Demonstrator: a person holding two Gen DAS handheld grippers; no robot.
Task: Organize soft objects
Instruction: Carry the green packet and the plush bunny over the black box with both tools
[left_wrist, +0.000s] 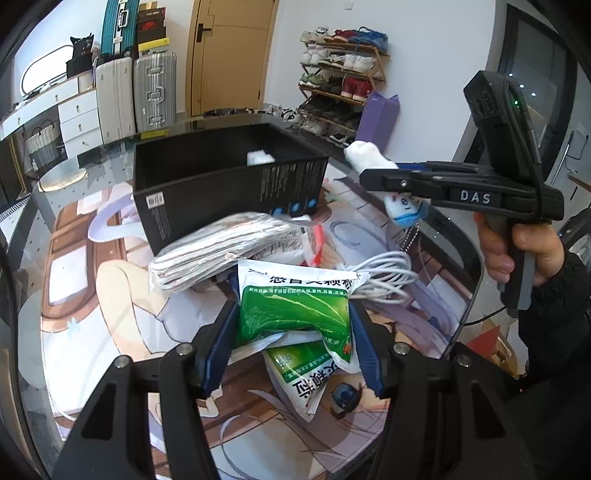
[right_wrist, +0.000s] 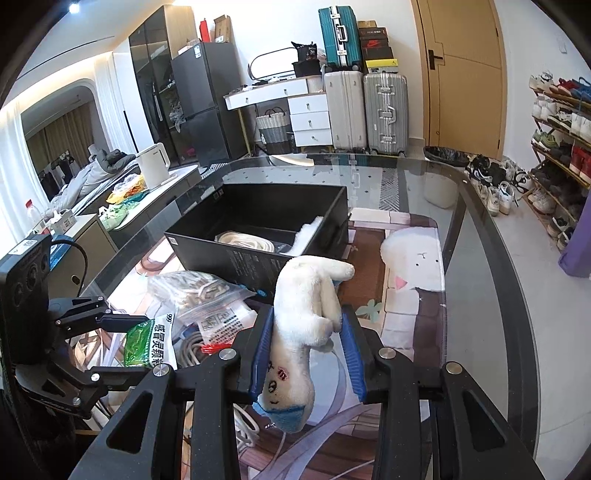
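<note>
Both tongs held soft items above the counter, ready for the box.

The left tongs (left_wrist: 291, 325) pinched a green sachet (left_wrist: 295, 314) printed with Chinese characters and "999"; the right tongs (right_wrist: 308, 354) were pressed on a white plush (right_wrist: 306, 306), beside the black box (right_wrist: 258, 221) near the counter's far edge. Next, each load probably needed carrying over the box's rim. "DAS" was written on the right tongs.
</note>
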